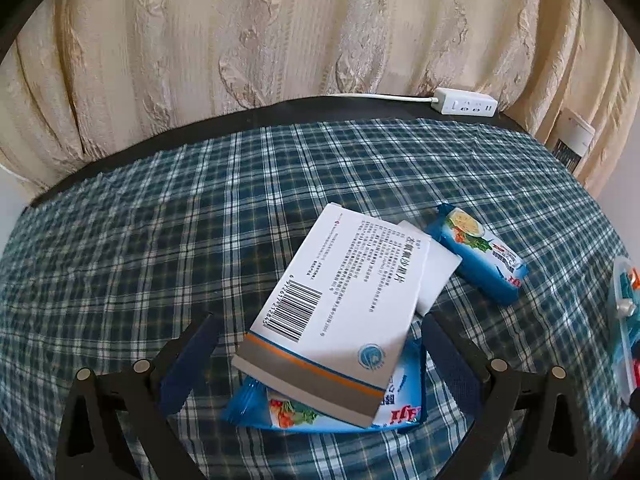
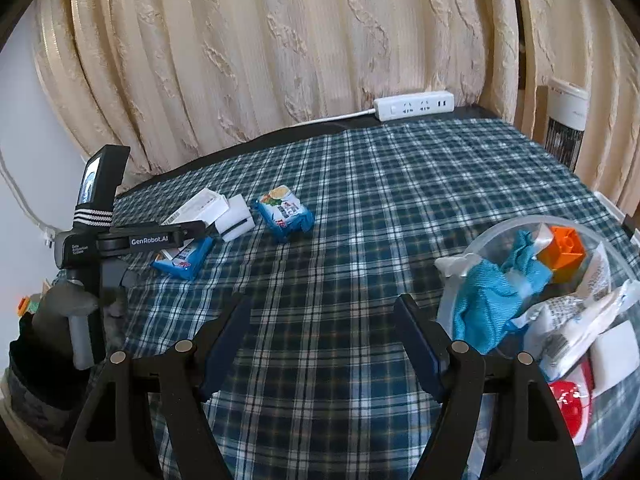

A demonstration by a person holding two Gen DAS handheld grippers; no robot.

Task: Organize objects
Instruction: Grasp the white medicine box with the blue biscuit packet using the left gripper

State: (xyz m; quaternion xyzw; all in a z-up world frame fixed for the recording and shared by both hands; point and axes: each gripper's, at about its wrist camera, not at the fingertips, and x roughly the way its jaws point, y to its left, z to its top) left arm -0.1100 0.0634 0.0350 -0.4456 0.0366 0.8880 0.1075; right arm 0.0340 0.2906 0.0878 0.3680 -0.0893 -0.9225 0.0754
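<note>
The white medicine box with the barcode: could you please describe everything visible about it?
The white rectangular cardboard medicine box has a printed barcode, dense black text, a round blue logo and a grey-and-orange band at its near end. It looks closed and undamaged. It lies tilted, its near end propped on a blue plastic snack packet and its far part overlapping a plain white block, between the open left claw, whose fingers do not touch it.
</note>
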